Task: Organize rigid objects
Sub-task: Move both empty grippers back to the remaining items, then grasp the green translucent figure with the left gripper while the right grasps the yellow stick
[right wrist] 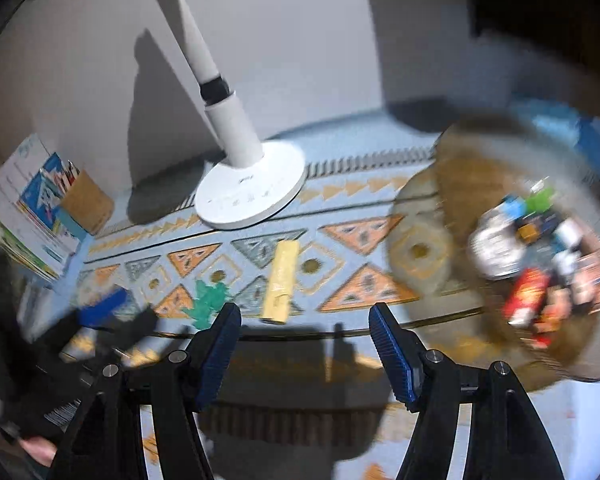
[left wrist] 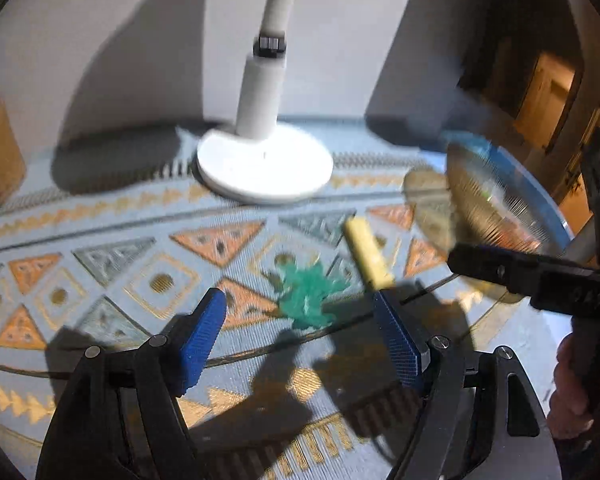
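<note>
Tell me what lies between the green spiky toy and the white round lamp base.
Only bare patterned tablecloth between green spiky toy and white round lamp base, seen in both wrist views.

The left tool (left wrist: 300,316) hangs low over the surface with its jaws spread wide, the blue ribbed pads (left wrist: 204,332) well apart and nothing between them. The right tool (right wrist: 304,326) is likewise agape and empty, its blue pads (right wrist: 392,352) well apart above the near part of the surface. Seen from the left wrist, the right tool's black body juts in over the right edge, a hand (left wrist: 572,384) gripping its handle.
</note>
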### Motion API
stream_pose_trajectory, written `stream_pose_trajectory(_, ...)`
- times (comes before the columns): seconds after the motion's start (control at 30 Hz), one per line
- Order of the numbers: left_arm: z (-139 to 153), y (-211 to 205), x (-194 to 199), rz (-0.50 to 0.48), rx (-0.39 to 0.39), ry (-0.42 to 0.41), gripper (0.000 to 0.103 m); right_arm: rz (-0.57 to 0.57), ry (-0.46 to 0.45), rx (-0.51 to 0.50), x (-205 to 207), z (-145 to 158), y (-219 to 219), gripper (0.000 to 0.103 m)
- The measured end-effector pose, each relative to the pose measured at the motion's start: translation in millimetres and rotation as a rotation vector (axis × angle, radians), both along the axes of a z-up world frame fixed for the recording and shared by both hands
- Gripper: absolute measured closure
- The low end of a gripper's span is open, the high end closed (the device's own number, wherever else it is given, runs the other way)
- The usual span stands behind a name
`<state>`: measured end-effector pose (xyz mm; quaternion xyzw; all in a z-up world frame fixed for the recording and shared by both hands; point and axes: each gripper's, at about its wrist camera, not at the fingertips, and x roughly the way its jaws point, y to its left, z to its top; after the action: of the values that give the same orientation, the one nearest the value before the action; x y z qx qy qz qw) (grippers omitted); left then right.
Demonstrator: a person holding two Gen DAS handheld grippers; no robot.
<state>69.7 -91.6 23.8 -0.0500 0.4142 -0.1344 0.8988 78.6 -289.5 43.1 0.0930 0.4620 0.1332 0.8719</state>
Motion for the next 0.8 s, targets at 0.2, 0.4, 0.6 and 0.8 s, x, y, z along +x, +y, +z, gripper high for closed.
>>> stream_pose_trajectory(0.2,-12.9,-15.7,12.3,-0.026,0.073,0.011,0.029,0.011,0.065,0.005,28.9,-27.2,21.4,0.044)
stream_pose_trajectory(0.4,-27.0,-15.4,20.8,0.002,0.077,0.041,0.031,0.009,0.085,-0.024,50.2,-41.2,36.0,0.051)
stream_pose_trajectory(0.6,-28.5,-29.0,19.4,-0.014,0.166,0.01,0.052,0.011,0.085,-0.085,61.5,-51.8,51.8,0.052)
stream_pose_trajectory(0.8,-26.2,-33.0,14.4,-0.044,0.168,-0.007,0.067,0.011,0.047,-0.171,65.2,-53.0,61.0,0.078)
